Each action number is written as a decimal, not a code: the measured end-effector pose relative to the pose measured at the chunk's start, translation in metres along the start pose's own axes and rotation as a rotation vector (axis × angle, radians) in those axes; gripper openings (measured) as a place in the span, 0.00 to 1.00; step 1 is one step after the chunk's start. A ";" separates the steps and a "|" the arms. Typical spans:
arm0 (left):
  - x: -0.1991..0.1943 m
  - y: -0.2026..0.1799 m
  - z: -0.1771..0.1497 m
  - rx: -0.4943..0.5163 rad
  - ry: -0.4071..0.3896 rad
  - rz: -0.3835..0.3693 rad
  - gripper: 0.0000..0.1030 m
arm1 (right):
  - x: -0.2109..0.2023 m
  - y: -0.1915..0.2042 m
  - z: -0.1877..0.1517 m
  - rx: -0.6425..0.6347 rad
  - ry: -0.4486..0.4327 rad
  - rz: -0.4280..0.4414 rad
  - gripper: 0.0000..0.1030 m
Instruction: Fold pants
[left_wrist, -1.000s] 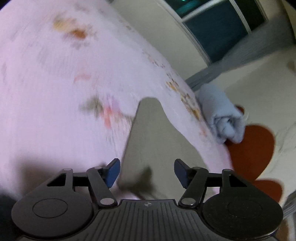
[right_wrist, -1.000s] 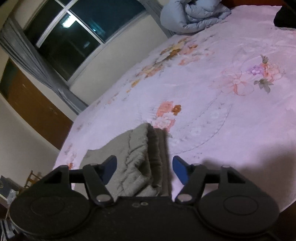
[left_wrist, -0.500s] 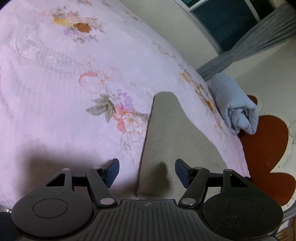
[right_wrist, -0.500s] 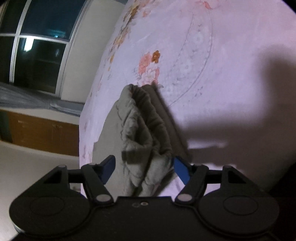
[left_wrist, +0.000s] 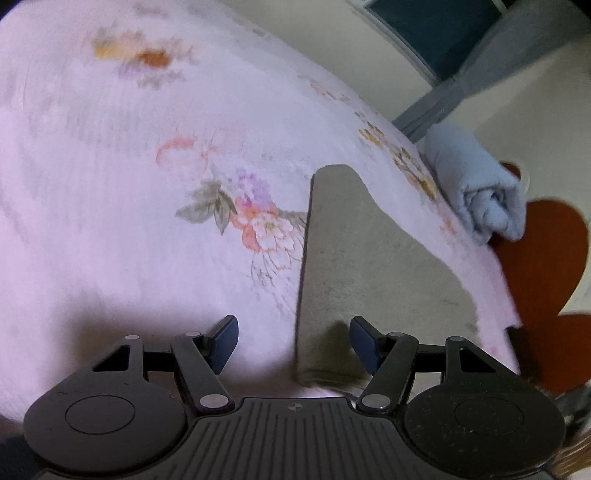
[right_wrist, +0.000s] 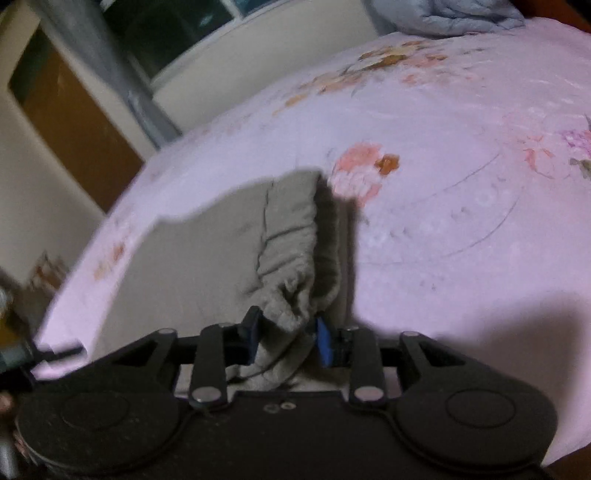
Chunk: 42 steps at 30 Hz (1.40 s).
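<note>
Grey pants (left_wrist: 362, 266) lie flat on a pink floral bedsheet (left_wrist: 110, 184). In the left wrist view the hem end of the leg lies just beyond my left gripper (left_wrist: 291, 332), close to its right finger; the gripper is open and touches no cloth. In the right wrist view the pants (right_wrist: 207, 266) end in a gathered elastic waistband (right_wrist: 295, 251). My right gripper (right_wrist: 286, 334) is closing, and its blue pads pinch a bunched fold of that waistband near the bed's front edge.
A rolled light-blue blanket (left_wrist: 476, 192) lies at the far bed edge beside a red heart-shaped panel (left_wrist: 546, 258). A blue-grey duvet (right_wrist: 443, 14) is heaped at the far end. A grey curtain (right_wrist: 110, 74), a window and a brown door (right_wrist: 66, 122) stand beyond the bed.
The right jaws have narrowed from wide apart onto the waistband fold, and that view has rolled. The left gripper stays open; the hem now sits nearer its right finger.
</note>
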<state>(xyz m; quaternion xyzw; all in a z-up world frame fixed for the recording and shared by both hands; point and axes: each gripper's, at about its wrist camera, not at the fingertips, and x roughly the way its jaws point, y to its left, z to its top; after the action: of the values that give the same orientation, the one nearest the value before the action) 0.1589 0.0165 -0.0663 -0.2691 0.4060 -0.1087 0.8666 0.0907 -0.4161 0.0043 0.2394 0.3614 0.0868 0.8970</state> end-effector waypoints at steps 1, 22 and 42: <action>-0.002 -0.003 0.001 0.027 -0.009 0.016 0.65 | -0.007 -0.001 0.002 0.022 -0.030 0.023 0.28; 0.007 -0.042 0.021 0.294 -0.078 0.094 1.00 | -0.012 -0.069 0.005 0.368 -0.066 0.120 0.94; 0.113 -0.016 0.062 -0.020 0.174 -0.334 0.91 | 0.076 -0.065 0.019 0.390 0.219 0.395 0.95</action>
<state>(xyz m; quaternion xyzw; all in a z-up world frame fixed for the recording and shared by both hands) 0.2795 -0.0193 -0.0975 -0.3309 0.4303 -0.2698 0.7953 0.1577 -0.4541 -0.0622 0.4621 0.4122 0.2141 0.7555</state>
